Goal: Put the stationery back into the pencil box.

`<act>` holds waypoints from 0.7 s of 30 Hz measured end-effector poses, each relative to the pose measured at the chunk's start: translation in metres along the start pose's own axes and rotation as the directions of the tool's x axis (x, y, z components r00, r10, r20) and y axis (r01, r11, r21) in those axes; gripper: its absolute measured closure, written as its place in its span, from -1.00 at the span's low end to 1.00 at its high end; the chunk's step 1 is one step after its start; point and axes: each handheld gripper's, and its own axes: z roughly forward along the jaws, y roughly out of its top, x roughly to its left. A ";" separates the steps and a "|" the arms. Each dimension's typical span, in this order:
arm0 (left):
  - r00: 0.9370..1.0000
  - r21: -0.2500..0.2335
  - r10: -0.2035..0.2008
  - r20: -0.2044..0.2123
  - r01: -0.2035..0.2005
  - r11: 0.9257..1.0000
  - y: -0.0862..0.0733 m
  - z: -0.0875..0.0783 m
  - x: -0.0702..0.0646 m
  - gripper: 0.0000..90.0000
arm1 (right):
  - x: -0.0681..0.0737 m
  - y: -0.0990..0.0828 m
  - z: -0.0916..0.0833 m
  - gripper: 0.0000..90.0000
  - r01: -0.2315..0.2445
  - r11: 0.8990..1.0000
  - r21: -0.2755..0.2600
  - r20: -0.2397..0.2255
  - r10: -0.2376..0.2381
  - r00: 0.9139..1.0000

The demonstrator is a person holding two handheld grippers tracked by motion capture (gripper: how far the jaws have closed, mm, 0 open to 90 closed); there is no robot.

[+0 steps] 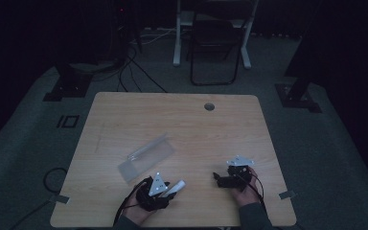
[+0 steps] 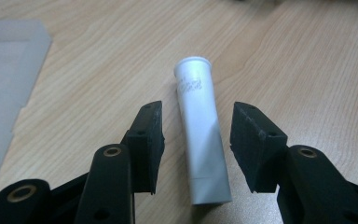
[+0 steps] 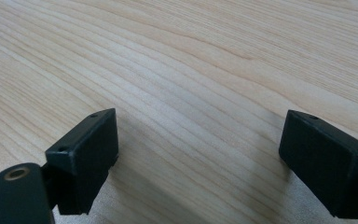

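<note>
In the high view, two hands entered from the bottom edge of the frame and rested low on the wooden desk (image 1: pixel 182 120). The left hand (image 1: pixel 141 203), at lower centre-left, gripped the left gripper (image 1: pixel 170 189), which pointed toward the upper right of the frame, its grey three-cornered plate facing up. The right hand (image 1: pixel 244 189), at lower right, held the right gripper (image 1: pixel 219 178) pointing leftward, well apart from the other gripper.

In the left gripper view, the left gripper's (image 2: pixel 196 140) fingers (image 2: pixel 149 140) stood released, spread on either side of a white tube (image 2: pixel 200 135). The tube lay flat on the desk between them, touching neither finger, its round rimmed end toward the top of the frame and its flat crimped end toward the bottom. Small printed text near the rimmed end was too blurred to read.

A clear plastic package (image 1: pixel 146 158) lay left of centre in the high view, just above the left gripper; its frosted edge (image 2: pixel 9 84) filled the upper left of the left gripper view.

In the right gripper view, the right gripper's (image 3: pixel 198 154) fingers (image 3: pixel 86 154) were released and wide apart over bare wood grain.

A folding chair (image 1: pixel 215 43) stood on the floor beyond the desk, at the top of the high view.
</note>
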 end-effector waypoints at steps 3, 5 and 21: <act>1.000 0.010 -0.004 0.007 0.004 1.000 -0.001 0.004 -0.001 0.23 | 0.000 0.000 0.000 -0.74 -0.001 1.000 0.000 0.000 0.001 1.000; 1.000 0.020 -0.002 0.009 0.001 1.000 -0.002 0.006 -0.002 0.28 | 0.000 0.000 0.000 -0.74 -0.001 1.000 0.000 0.000 0.001 1.000; 1.000 0.048 -0.007 -0.005 0.007 0.999 -0.006 0.012 -0.001 0.35 | 0.000 0.000 0.000 -0.74 0.000 1.000 0.000 0.000 0.000 1.000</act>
